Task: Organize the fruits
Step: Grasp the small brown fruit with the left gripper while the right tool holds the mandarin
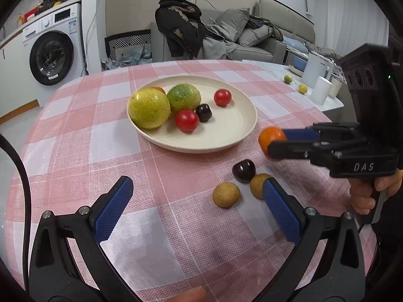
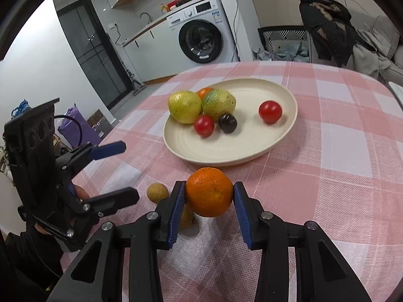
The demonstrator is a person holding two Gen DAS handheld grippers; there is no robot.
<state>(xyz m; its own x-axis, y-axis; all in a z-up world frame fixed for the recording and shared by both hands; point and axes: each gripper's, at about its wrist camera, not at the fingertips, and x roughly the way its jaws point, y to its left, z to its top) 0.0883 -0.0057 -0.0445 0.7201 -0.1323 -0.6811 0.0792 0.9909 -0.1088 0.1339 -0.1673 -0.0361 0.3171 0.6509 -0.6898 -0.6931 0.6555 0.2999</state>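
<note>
Fruit is partly gathered: the cream plate [image 2: 289, 100] on the pink checked tabletop [image 2: 340, 176] already carries two big yellow-green fruits [image 2: 185, 107], a small orange fruit half hidden behind them, two red tomatoes [image 2: 270, 112] and one dark cherry [image 2: 227, 123]. Left outside the plate, near its front rim, are a second dark cherry [image 1: 243, 170] and two tan longans [image 1: 226, 194], lying close together on the cloth, so by my reckoning the job is a little past halfway. The right tongs [image 2: 209, 196] are closed on an orange [image 2: 209, 191], both blue pads pressed against its sides, and they hold it above the cloth just short of the plate's near edge; it looks bound for the plate next. The left tongs [image 1: 199, 209] are spread wide and hold nothing, hovering low over the tabletop with the right-hand pad [image 1: 280, 211] overlapping one longan in the left wrist view; whether it actually touches, I cannot tell.
</note>
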